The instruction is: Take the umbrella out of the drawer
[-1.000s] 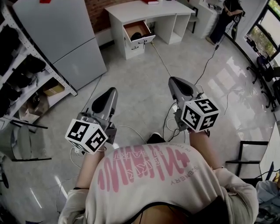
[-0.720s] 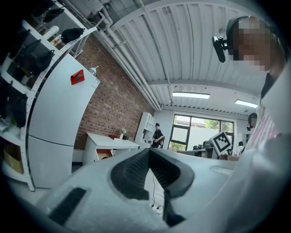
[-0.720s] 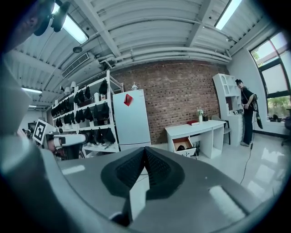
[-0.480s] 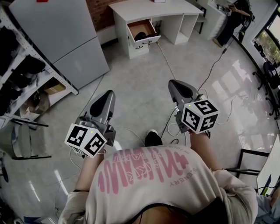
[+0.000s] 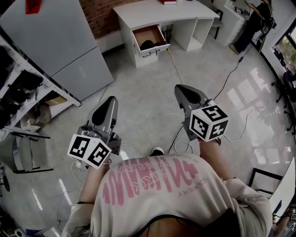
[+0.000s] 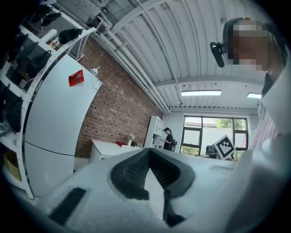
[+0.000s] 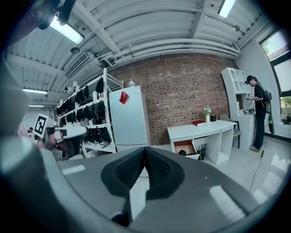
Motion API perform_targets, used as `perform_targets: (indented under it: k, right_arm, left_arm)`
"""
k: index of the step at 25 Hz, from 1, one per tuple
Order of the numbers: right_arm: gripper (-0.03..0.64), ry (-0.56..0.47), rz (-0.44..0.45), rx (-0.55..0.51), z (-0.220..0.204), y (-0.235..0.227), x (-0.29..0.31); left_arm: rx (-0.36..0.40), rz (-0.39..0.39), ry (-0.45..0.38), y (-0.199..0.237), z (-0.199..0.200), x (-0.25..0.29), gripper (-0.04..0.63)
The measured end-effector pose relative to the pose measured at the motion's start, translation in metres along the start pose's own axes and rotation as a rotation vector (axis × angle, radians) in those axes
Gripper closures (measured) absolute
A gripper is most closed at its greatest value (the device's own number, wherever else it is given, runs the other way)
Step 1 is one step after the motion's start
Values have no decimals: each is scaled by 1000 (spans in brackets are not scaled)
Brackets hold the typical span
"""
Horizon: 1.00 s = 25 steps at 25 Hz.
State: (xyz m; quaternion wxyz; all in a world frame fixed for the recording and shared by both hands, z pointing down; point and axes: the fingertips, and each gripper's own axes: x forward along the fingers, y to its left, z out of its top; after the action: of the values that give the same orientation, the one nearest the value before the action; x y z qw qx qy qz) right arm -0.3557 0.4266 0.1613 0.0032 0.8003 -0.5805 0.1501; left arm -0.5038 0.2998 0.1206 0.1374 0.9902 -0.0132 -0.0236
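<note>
Both claws are held out in front of the person over the pale tiled floor (image 5: 148, 102), well apart from the work area. The left claw (image 5: 110, 101) is closed: in the left gripper view its two ribbed pads meet at the tip (image 6: 149, 150) with nothing between them. The right claw (image 5: 181, 89) is likewise closed and empty; in the right gripper view its pads come together at the tip (image 7: 145, 149). Each claw carries its marker cube at the rear, close to the person's chest. The white bench (image 5: 162, 13) stands at the far side of the room against a brick wall (image 5: 99, 18). The drawer (image 5: 150, 39) under the left part of the bench top is pulled open. The umbrella (image 5: 148, 45) shows only as a dark shape lying inside that open drawer, toward its front; at this range its form cannot be made out in detail. The right gripper view shows the same open drawer (image 7: 185, 148) with the dark shape in it. Neither claw touches the drawer or the umbrella. A red item (image 5: 169, 2) lies on the bench top. A tall grey cabinet (image 5: 60, 41) stands to the left of the bench, and beside it a metal shelf rack (image 5: 21, 85) loaded with dark goods. A black cable (image 5: 178, 69) runs across the floor from the bench toward the person's feet. A second person (image 5: 254, 21) stands at the far right near a white shelving unit.
</note>
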Motion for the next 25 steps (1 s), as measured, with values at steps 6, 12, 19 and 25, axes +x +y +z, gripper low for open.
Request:
perform_targets:
  k: [6,12,19,25]
  right_arm:
    - [609,-3,21,24,4,-40,26]
    - [609,5,35,61,0,-71,40]
    - [609,49,47,122,-15,-86,67]
    - [609,91,1,120,-18,-97,102]
  left_arm:
    - [-38,-2,-1,7,-8,49,594]
    - [-28,-9,6,5,-17,84,594]
    - [-69,13,56,26,-32,102,594]
    - [-135,-17,79,67,-42,132,594]
